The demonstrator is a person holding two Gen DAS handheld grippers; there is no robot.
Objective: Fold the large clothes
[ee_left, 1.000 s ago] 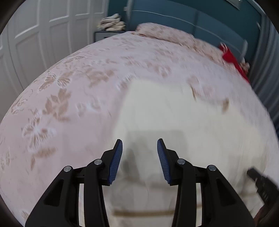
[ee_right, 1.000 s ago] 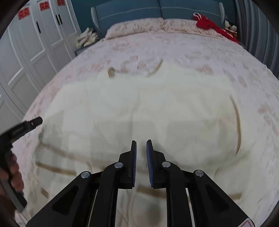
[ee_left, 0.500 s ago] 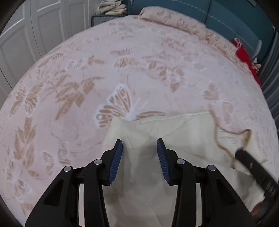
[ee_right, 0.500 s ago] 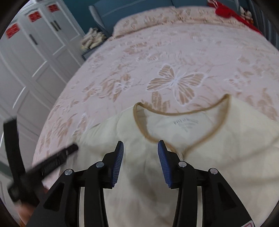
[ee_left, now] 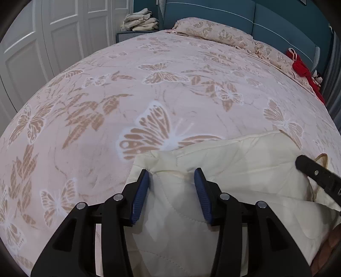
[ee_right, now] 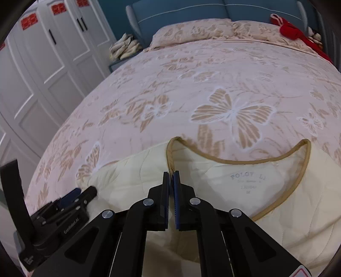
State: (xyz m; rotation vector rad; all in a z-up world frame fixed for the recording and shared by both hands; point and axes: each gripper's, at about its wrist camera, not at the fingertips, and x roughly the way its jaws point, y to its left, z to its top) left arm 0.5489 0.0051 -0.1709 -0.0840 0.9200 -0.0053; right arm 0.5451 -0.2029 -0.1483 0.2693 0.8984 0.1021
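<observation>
Stage: early, I'd judge; top (ee_right: pixel 245 191) lies spread on the bed, neck up, no fold visible yet.
Right tongs (ee_right: pixel 171 176): pinched narrow on the tan collar trim (ee_right: pixel 170 157), left side of the neckline, centre of the right view.
Left tongs (ee_left: pixel 171 181): wide apart, straddling the top's shoulder corner (ee_left: pixel 162 162), nothing gripped; lower centre of the left view.
Left to do: probably grip the shoulder, bring a side over, then further folds.
Bed (ee_left: pixel 106 95): pink cover, butterfly print, mostly bare above the top.
Room: pillows (ee_right: pixel 191 32) and blue headboard (ee_right: pixel 181 10) at upper frame; red item (ee_right: pixel 292 29) upper right; white wardrobe (ee_right: pixel 53 53) at left; clothes pile (ee_left: pixel 140 21) on nightstand, upper centre-left.
</observation>
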